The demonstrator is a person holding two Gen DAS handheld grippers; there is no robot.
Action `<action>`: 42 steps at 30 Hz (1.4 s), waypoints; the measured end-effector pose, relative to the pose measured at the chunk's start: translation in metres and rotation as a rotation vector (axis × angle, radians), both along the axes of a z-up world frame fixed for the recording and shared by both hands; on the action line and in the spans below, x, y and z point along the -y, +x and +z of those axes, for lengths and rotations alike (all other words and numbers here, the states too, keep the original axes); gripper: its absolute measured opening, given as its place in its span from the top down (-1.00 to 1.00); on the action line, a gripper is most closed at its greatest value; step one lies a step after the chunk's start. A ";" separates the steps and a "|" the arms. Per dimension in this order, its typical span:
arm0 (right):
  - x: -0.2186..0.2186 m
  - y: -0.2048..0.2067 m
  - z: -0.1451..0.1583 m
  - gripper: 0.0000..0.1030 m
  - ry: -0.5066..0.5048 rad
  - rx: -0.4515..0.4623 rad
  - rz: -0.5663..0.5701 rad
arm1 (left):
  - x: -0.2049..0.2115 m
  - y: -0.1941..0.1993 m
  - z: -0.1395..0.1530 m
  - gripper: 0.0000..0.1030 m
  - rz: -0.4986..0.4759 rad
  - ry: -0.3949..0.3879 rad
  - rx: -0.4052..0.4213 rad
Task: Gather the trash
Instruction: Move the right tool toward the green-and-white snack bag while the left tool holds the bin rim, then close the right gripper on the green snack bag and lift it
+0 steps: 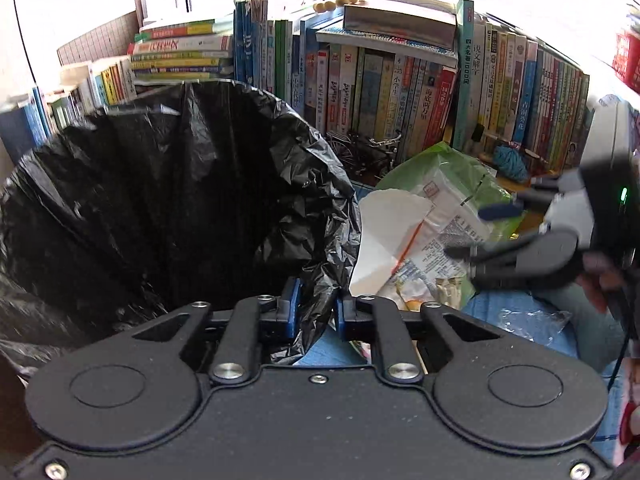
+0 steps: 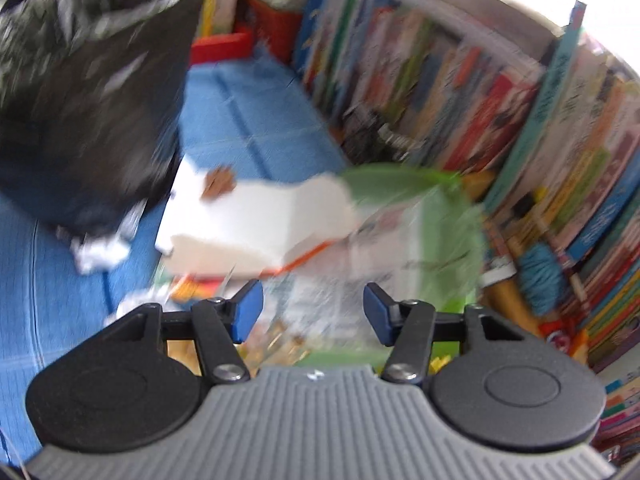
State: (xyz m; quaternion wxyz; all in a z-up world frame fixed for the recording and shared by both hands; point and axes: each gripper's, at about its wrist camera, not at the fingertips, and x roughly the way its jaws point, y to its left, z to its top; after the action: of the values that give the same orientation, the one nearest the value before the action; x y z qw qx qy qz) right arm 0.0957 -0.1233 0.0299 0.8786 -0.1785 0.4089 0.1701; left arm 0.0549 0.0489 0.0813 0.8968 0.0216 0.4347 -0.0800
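The rim of the black trash bag (image 1: 316, 280) is clamped between the closed jaws of the left gripper (image 1: 316, 312). The bag is held open, with its mouth spread to the left of that gripper and its interior dark.

The right gripper (image 2: 313, 312) is positioned with its jaws apart; no item is gripped between its blue pads (image 2: 248, 310). In the left wrist view it is seen blurred at the right, above the trash.

The trash is located on the blue-covered desk (image 2: 248, 120), just right of the bag: a green plastic wrapper (image 1: 460, 176) with printed packaging and a white paper sheet (image 1: 384, 236) lying on it. A crumpled white scrap (image 2: 100, 254) is seen beside the bag's base. A row of upright books (image 1: 400, 92) is ranged behind the pile.
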 end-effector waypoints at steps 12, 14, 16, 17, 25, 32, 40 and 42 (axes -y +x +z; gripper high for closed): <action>0.039 0.035 0.015 -0.70 -0.027 0.052 -0.082 | -0.005 -0.008 -0.003 0.67 0.008 -0.023 0.016; 0.043 0.038 0.009 -0.70 -0.040 0.042 -0.091 | -0.003 -0.009 -0.003 0.65 0.007 -0.009 0.021; 0.045 0.042 0.003 -0.70 -0.058 0.025 -0.092 | 0.000 -0.009 -0.004 0.63 0.009 0.010 0.030; 0.046 0.042 0.000 -0.70 -0.060 0.019 -0.089 | 0.000 -0.010 -0.004 0.62 0.008 0.015 0.032; 0.049 0.062 -0.025 -0.76 -0.064 -0.072 -0.121 | -0.002 -0.012 -0.006 0.60 0.019 0.008 0.034; 0.052 0.082 -0.063 -0.70 -0.022 -0.207 -0.175 | -0.001 -0.013 -0.006 0.60 0.018 0.014 0.036; 0.044 0.082 -0.063 0.40 -0.024 -0.223 -0.169 | -0.003 -0.014 -0.007 0.55 0.025 0.013 0.035; 0.042 0.081 -0.055 0.52 -0.012 -0.229 -0.161 | -0.004 -0.014 -0.006 0.55 0.028 0.009 0.034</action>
State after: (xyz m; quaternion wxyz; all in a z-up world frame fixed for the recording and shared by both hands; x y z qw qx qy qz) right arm 0.1768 -0.1649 -0.0253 0.8360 -0.1295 0.5205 0.1157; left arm 0.0409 0.0525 0.0748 0.9050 0.0207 0.4198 -0.0651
